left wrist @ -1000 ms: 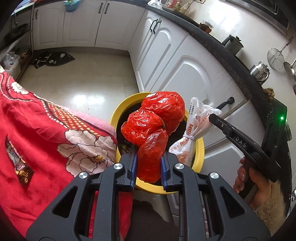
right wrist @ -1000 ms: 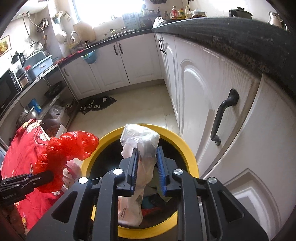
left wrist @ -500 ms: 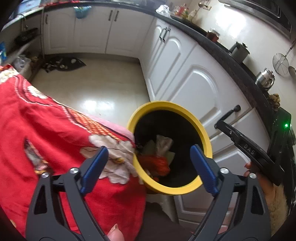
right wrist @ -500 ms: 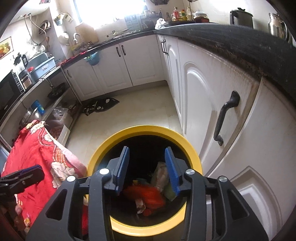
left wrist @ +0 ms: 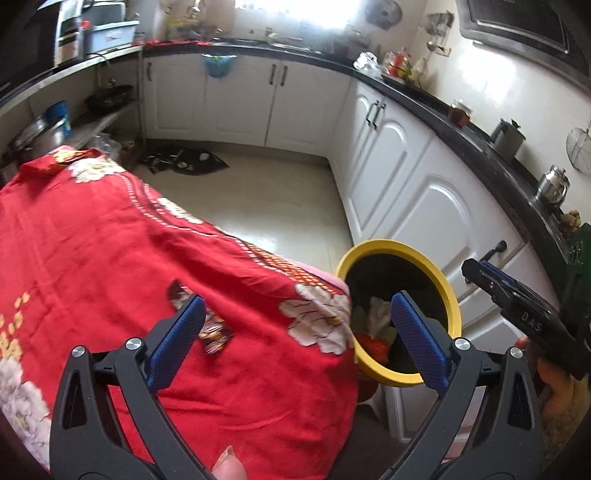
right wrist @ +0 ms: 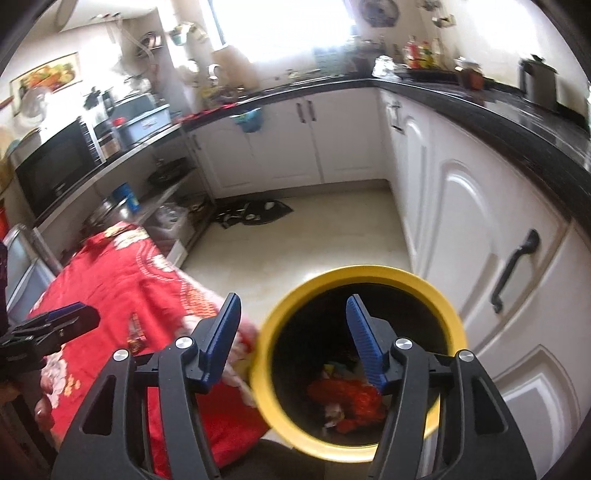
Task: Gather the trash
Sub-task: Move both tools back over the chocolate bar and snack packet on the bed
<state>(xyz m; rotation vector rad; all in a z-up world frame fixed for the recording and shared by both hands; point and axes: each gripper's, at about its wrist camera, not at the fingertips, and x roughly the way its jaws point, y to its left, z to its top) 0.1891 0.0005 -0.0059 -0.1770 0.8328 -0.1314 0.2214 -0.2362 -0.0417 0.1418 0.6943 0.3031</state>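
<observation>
My left wrist view is looking down over the red cloth, with the yellow bin at lower right. My right wrist view is pointing nearly into that bin. Both are sharing bin, cloth and white cabinets.

— We see an L-shaped run of white cabinets with arched door panels and dark handles, topped by a black countertop.

— And we see a bright window above the far counter, washing out the wall around it. The floor is pale glossy tile, with a dark mat lying by the far cabinets.

— On the left we make out a black microwave on a shelf, and a framed picture on the wall.

— Nearer us, a red floral cloth covers a table.
</observation>
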